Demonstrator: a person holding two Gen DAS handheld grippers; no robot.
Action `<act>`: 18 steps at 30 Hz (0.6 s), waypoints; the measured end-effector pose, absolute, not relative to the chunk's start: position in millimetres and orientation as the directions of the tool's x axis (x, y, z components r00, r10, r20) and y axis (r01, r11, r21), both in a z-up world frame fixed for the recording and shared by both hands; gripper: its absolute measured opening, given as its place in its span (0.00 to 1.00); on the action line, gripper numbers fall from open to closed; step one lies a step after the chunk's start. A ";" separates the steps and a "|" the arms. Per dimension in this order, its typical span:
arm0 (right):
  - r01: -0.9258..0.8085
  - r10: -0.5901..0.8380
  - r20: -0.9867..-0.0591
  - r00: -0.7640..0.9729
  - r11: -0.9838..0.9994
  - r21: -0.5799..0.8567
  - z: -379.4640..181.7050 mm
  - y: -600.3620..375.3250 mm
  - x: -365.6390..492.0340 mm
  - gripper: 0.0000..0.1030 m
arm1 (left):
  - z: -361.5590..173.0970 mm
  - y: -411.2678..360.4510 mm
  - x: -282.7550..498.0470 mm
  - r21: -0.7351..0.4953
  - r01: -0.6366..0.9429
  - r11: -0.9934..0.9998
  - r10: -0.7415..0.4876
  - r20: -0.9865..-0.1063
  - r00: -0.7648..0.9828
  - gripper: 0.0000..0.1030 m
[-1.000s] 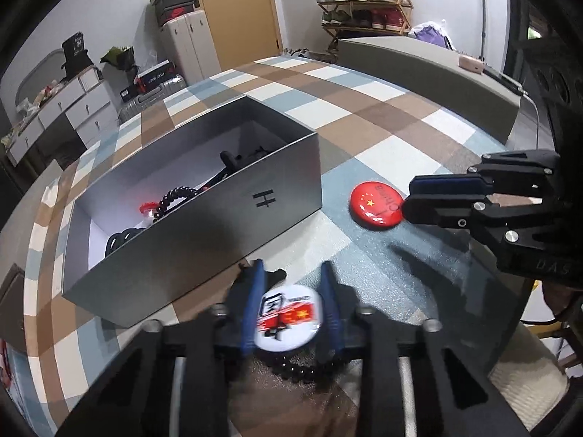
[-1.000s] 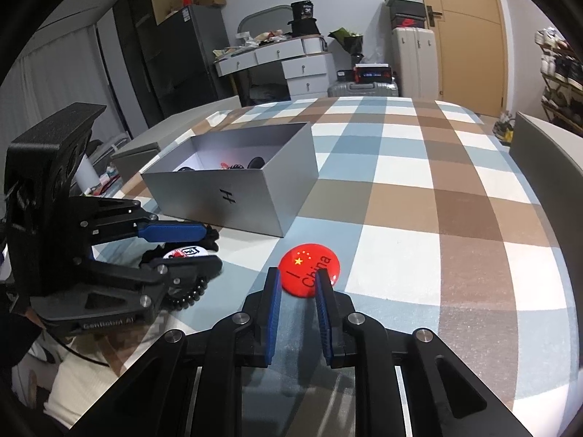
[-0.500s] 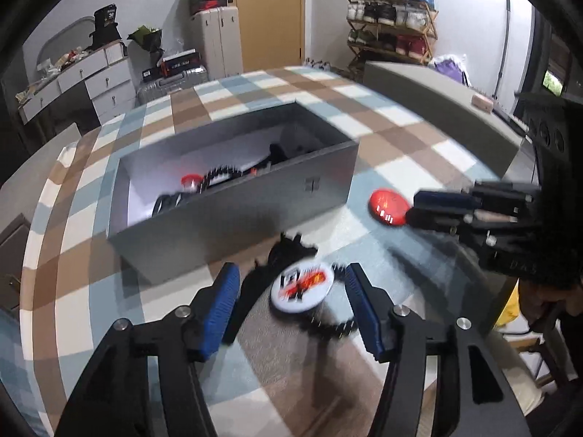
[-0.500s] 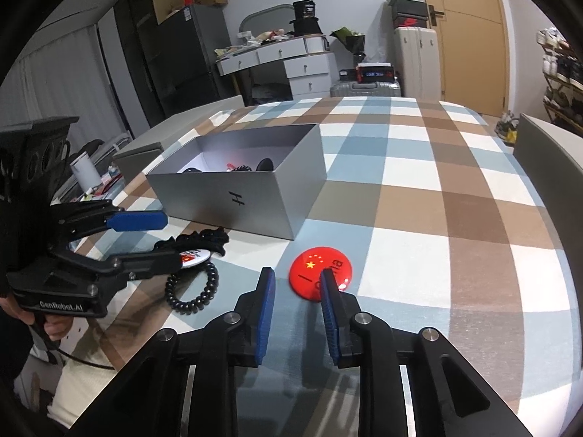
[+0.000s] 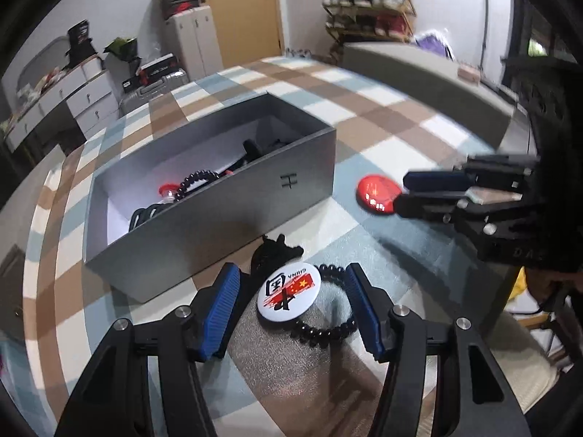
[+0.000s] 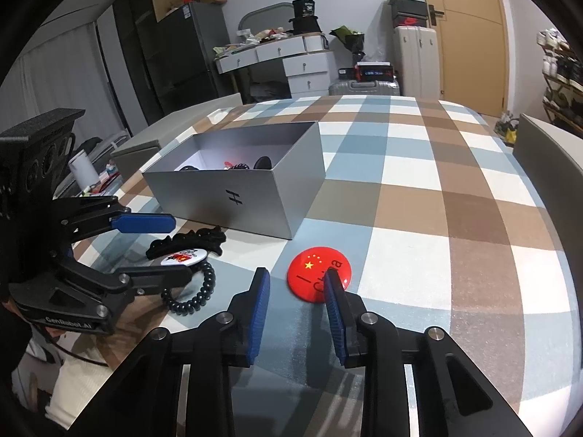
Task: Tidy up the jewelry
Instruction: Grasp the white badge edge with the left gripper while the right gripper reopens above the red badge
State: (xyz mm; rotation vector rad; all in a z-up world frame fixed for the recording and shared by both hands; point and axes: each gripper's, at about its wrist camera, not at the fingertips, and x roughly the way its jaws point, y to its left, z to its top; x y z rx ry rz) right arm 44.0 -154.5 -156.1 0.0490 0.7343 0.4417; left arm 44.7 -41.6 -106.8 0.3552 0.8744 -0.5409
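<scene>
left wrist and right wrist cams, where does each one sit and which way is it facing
Left wrist: on the left gripper, looking down past its closing blue fingers, nothing pressed, at the white badge, bead bracelet and grey box; right gripper at right.
Right wrist: on the right gripper, opening, empty, facing the red badge and box; left gripper at left.
Shared: box, both badges, bracelet, plaid table.

Checked table point(image 6: 411, 196): box point(image 6: 255, 204), badges, bracelet.
</scene>
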 end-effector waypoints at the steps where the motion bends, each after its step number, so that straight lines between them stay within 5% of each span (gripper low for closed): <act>1: -0.373 0.406 -0.637 0.655 0.907 0.195 -156.0 -154.5 44.0 0.29 | -107.7 -42.5 44.1 0.081 0.590 0.803 -0.297 -0.804 0.515 0.47; 6: -0.379 0.405 -0.638 0.655 0.907 0.187 -155.0 -154.6 44.6 0.31 | -113.7 -43.5 43.5 0.130 0.615 0.778 -0.257 -0.827 0.500 0.22; 11: -0.374 0.407 -0.635 0.656 0.907 0.194 -155.0 -154.6 44.5 0.31 | -110.6 -39.7 47.8 0.095 0.628 0.772 -0.288 -0.829 0.479 0.13; 12: -0.374 0.406 -0.636 0.656 0.907 0.194 -155.4 -154.5 44.6 0.31 | -109.2 -39.7 47.9 0.094 0.630 0.771 -0.291 -0.827 0.480 0.04; 18: -0.369 0.409 -0.643 0.647 0.906 0.206 -156.1 -154.5 46.8 0.31 | -108.3 -36.5 49.7 0.049 0.624 0.780 -0.316 -0.829 0.461 0.03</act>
